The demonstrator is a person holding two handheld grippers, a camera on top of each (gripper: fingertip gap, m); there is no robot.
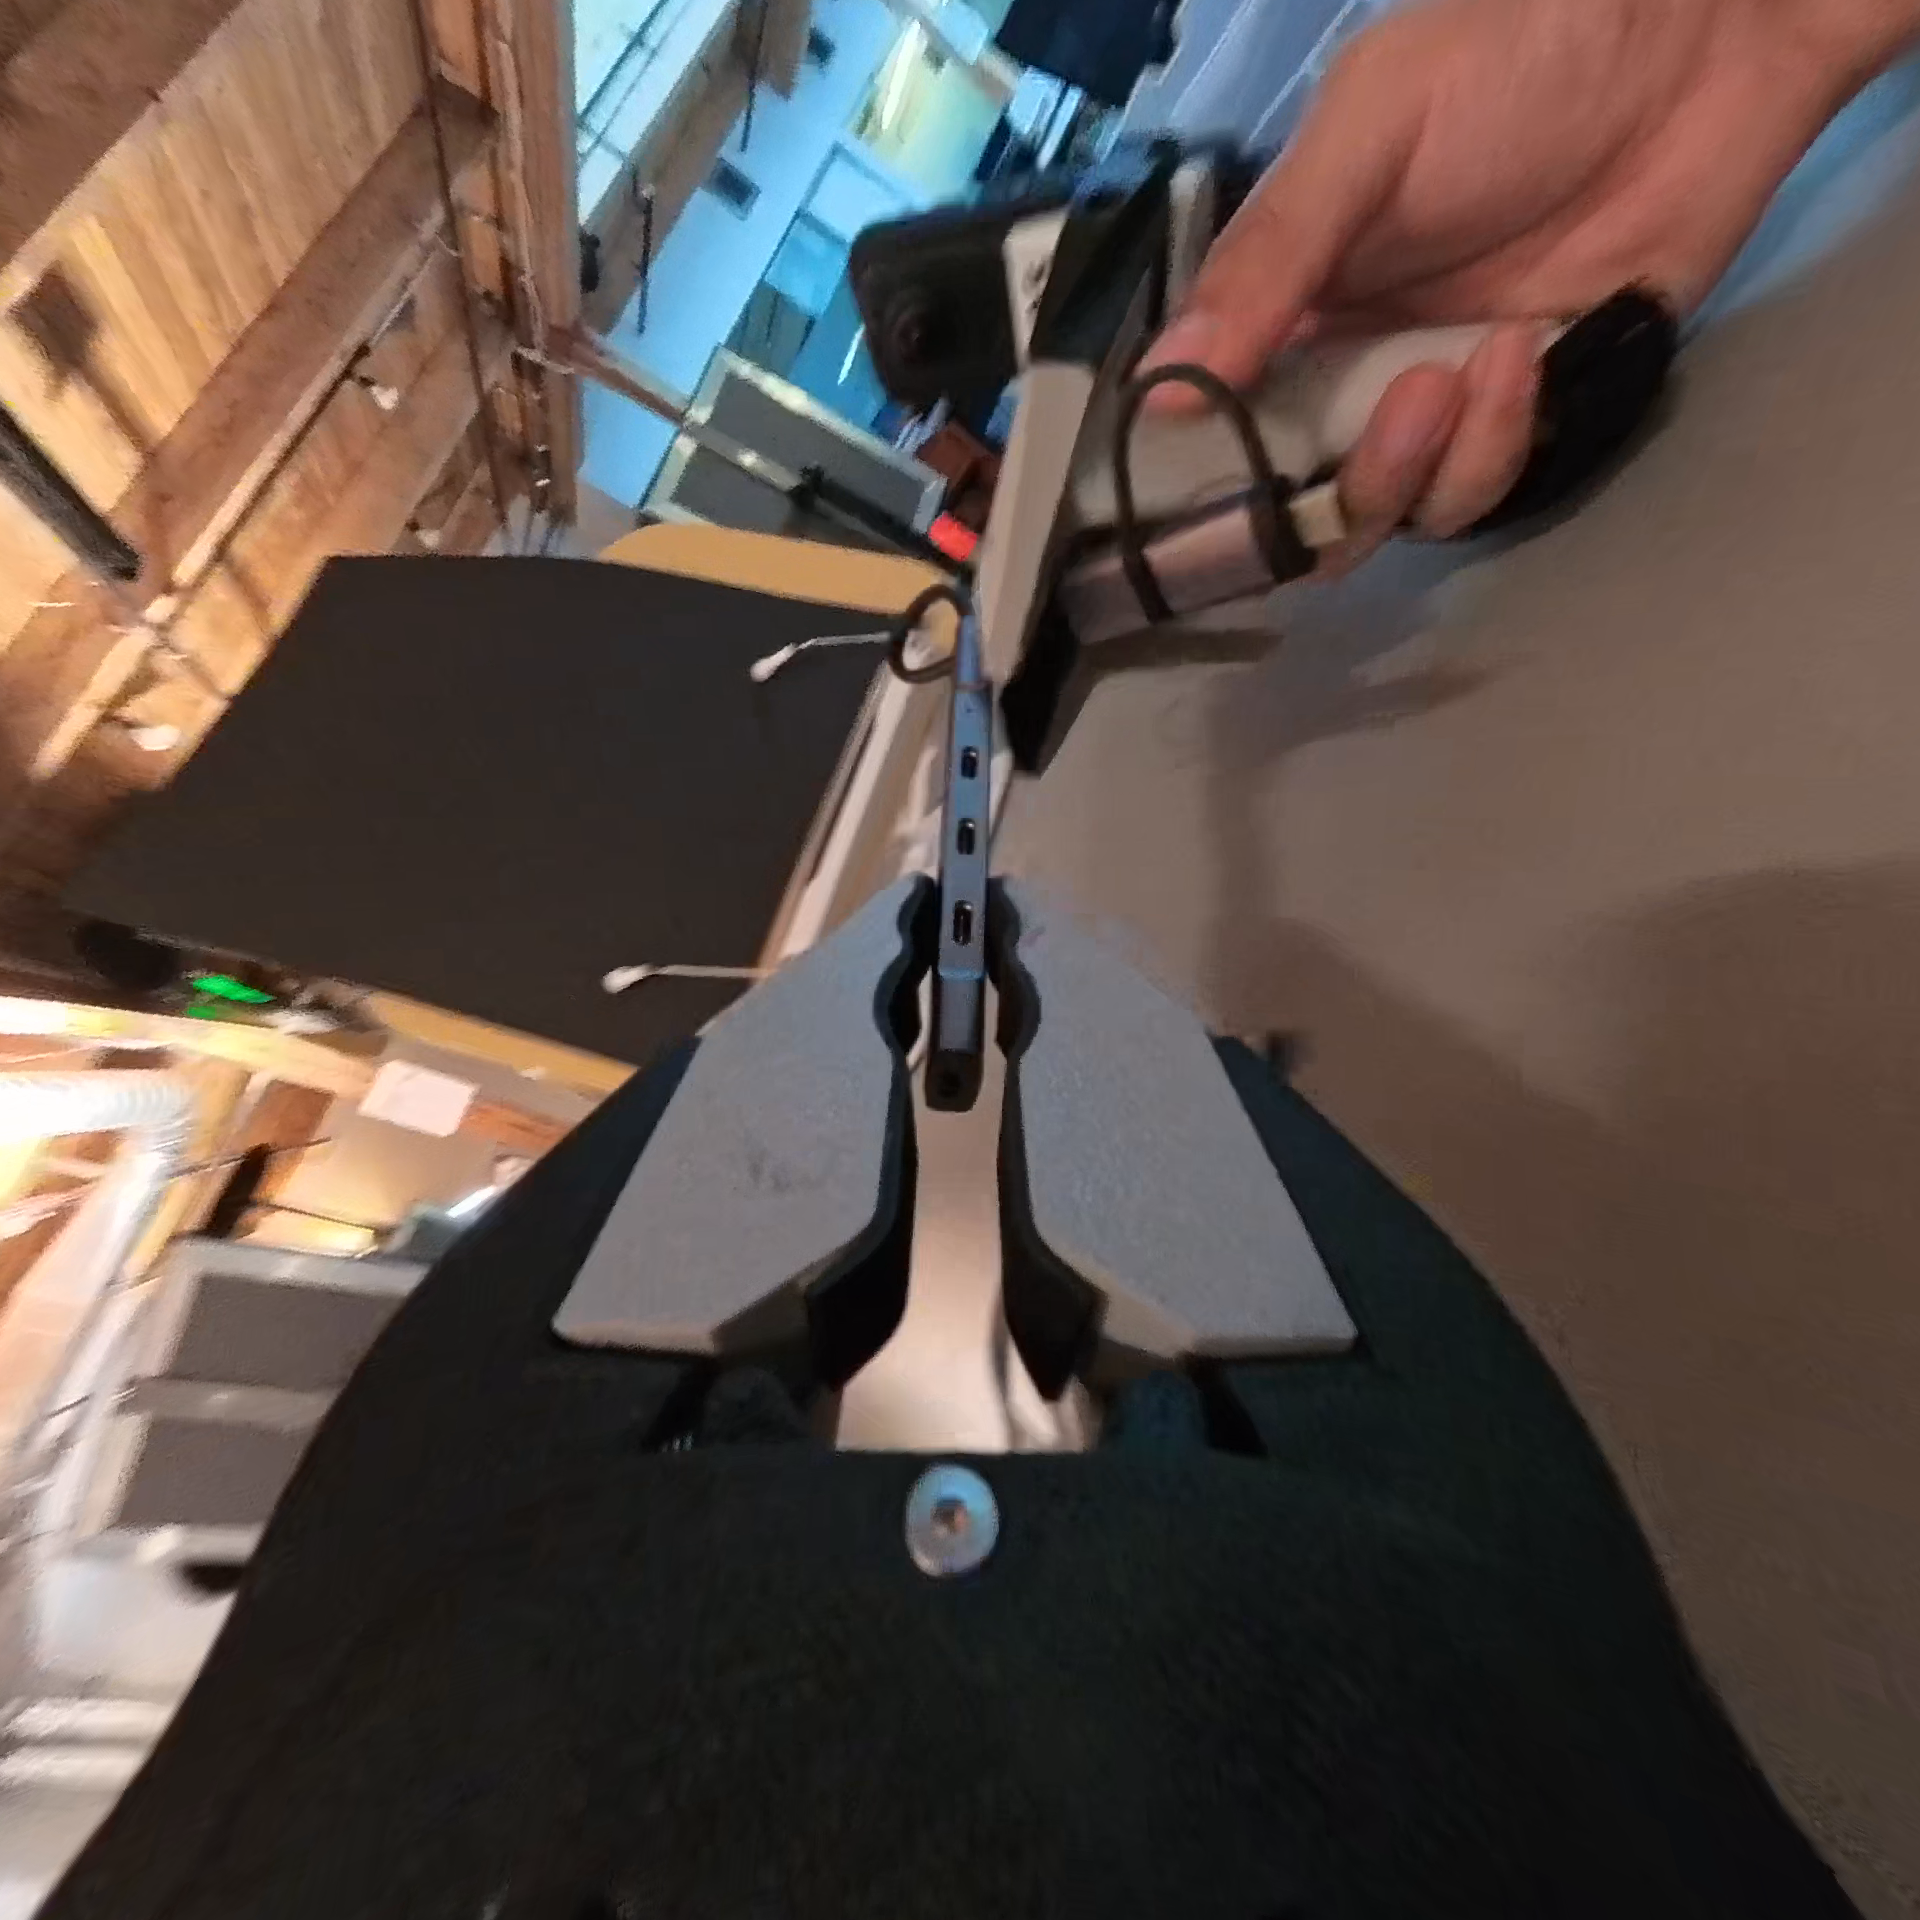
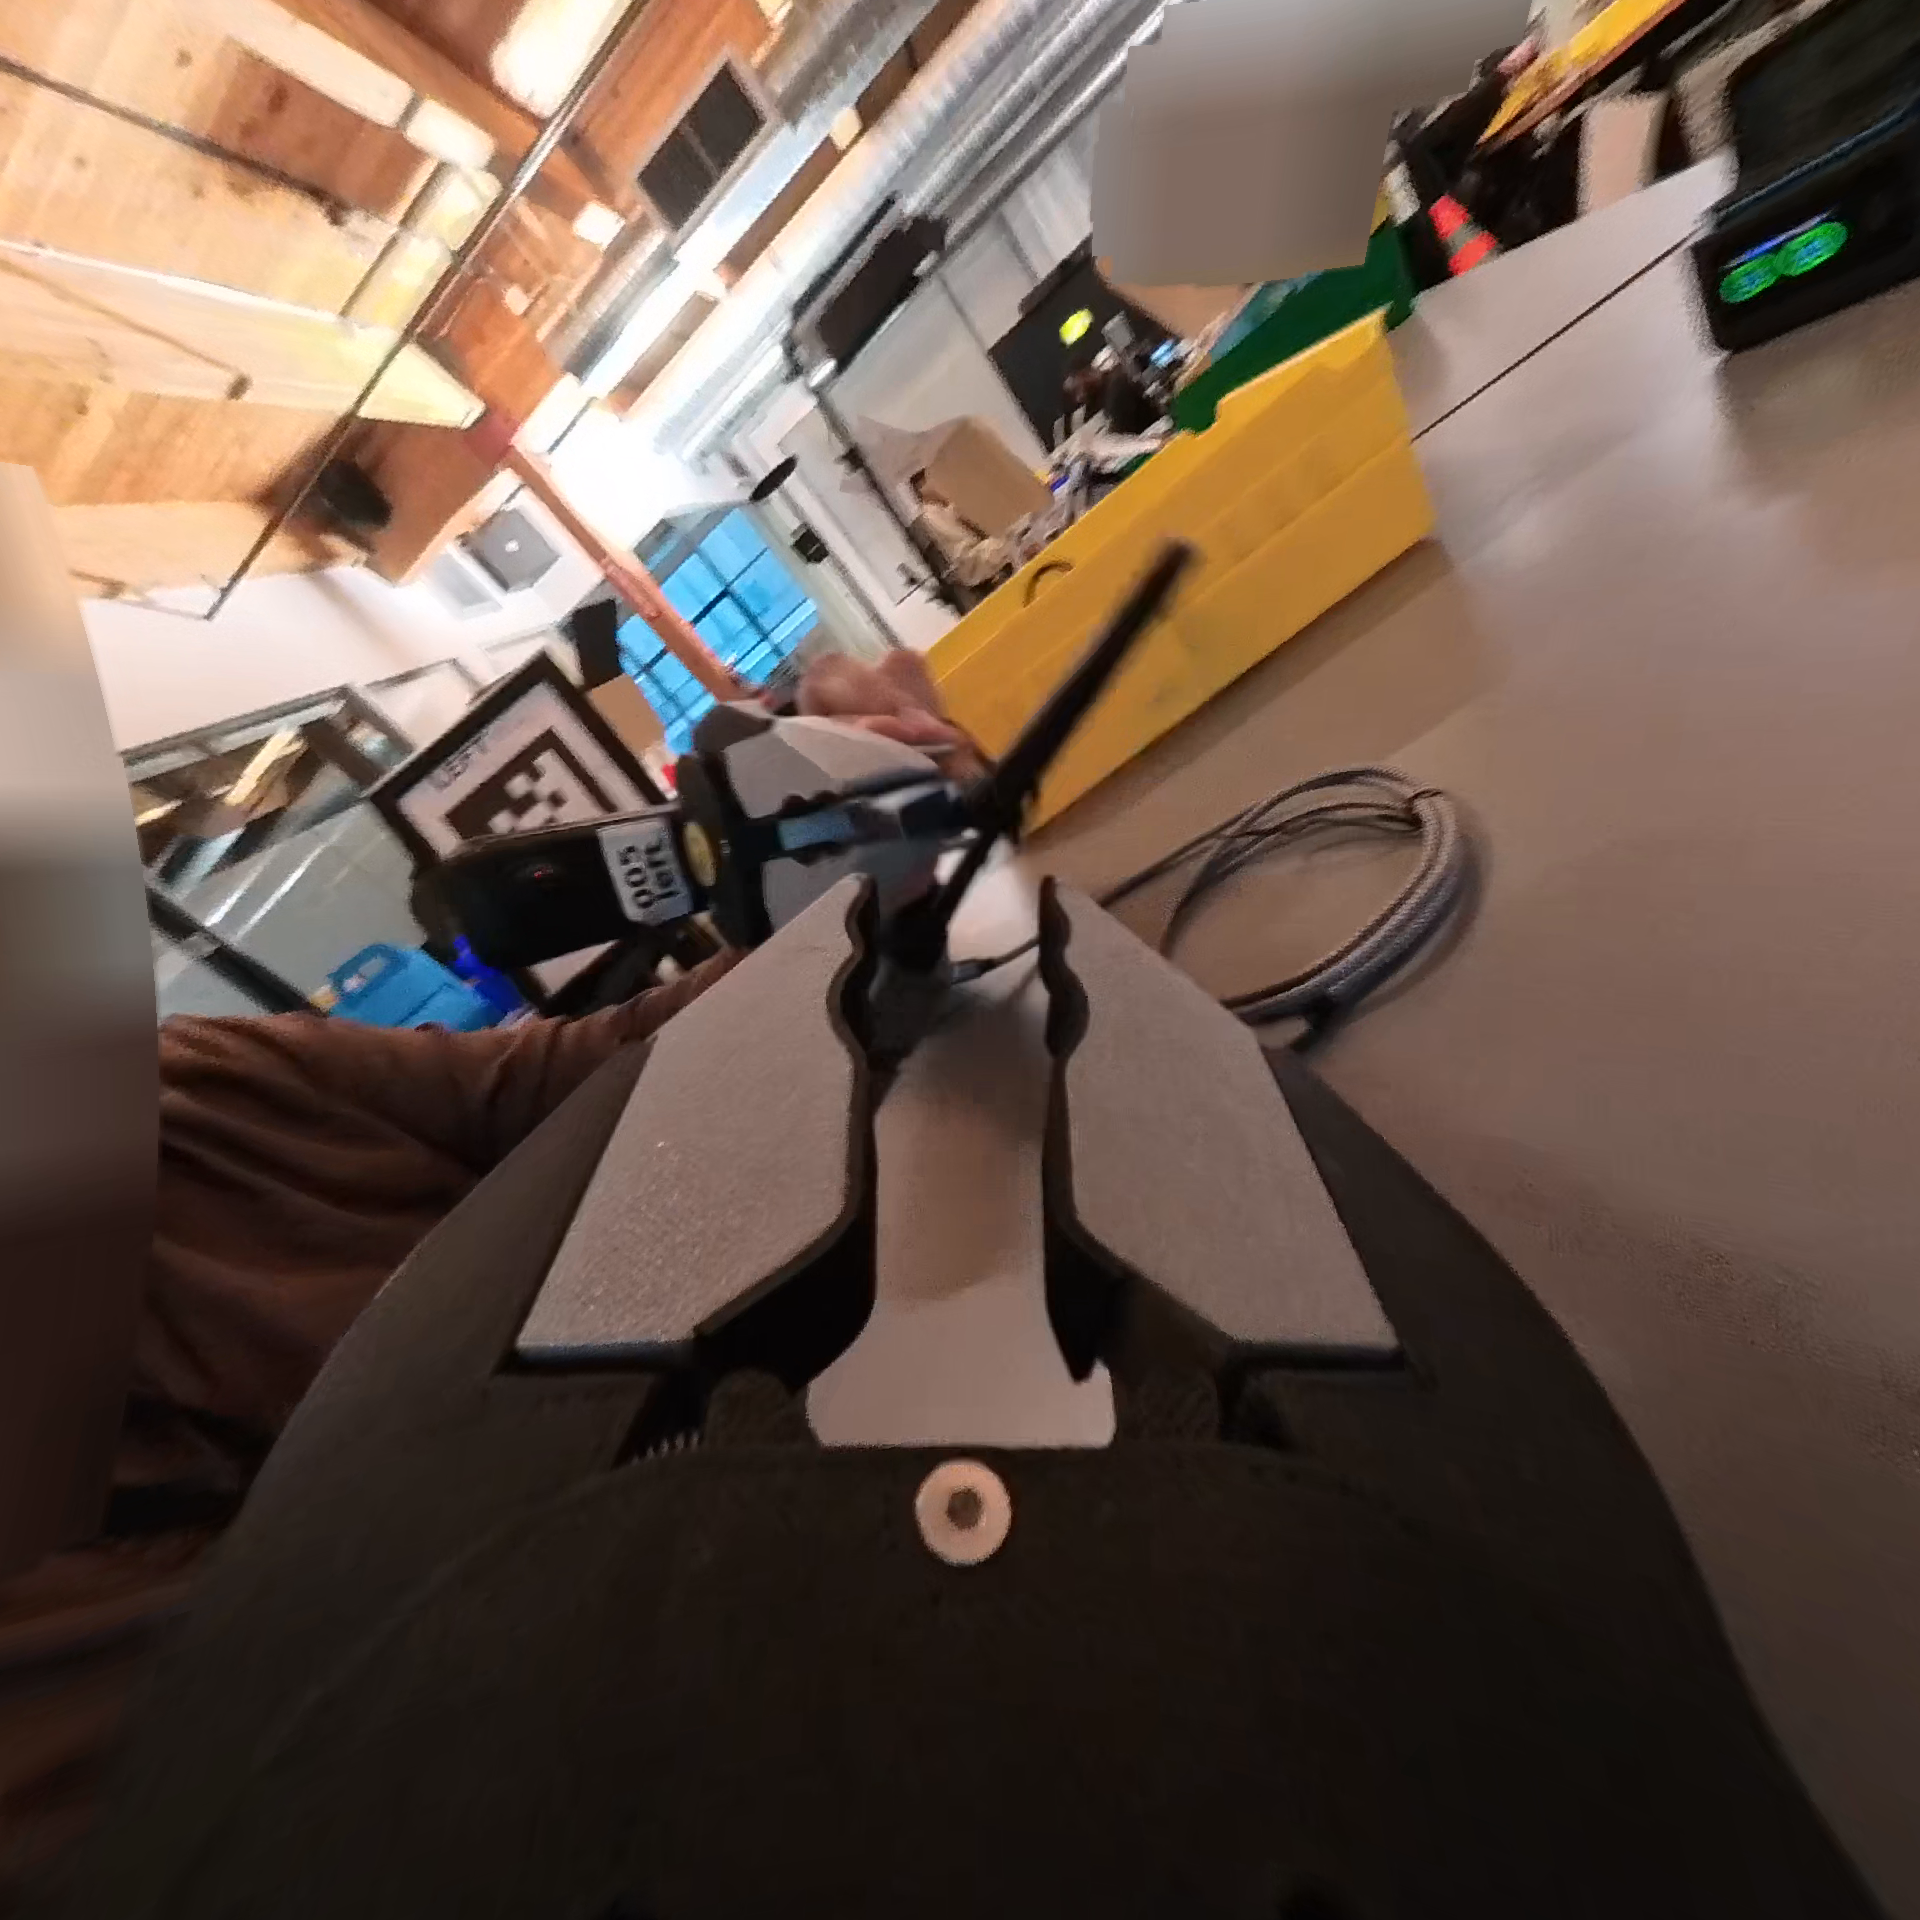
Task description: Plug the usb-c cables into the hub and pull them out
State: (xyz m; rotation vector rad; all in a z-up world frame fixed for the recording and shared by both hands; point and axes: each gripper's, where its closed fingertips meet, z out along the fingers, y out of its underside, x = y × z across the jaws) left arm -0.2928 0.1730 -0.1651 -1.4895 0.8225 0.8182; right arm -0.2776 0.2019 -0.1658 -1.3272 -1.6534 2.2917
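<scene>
Left wrist view: hub (image 1: 961,935) clamped between the fingers of the left gripper (image 1: 958,940), raised off the desk (image 1: 1507,1039), stretching forward past the fingertips. Right gripper (image 1: 1049,644) beyond the hub's far end, a hand (image 1: 1507,239) around its handle. Mat (image 1: 488,790) left of the hub, two cable plugs (image 1: 769,665) lying on it.

Right wrist view: hub (image 2: 894,821) ahead of the parted fingers of the right gripper (image 2: 951,940), between the two grippers; left gripper (image 2: 727,831) to its left. Coiled cable (image 2: 1340,894) on the desk (image 2: 1610,935), right of the fingertips. Bin (image 2: 1226,561) behind the coil.
</scene>
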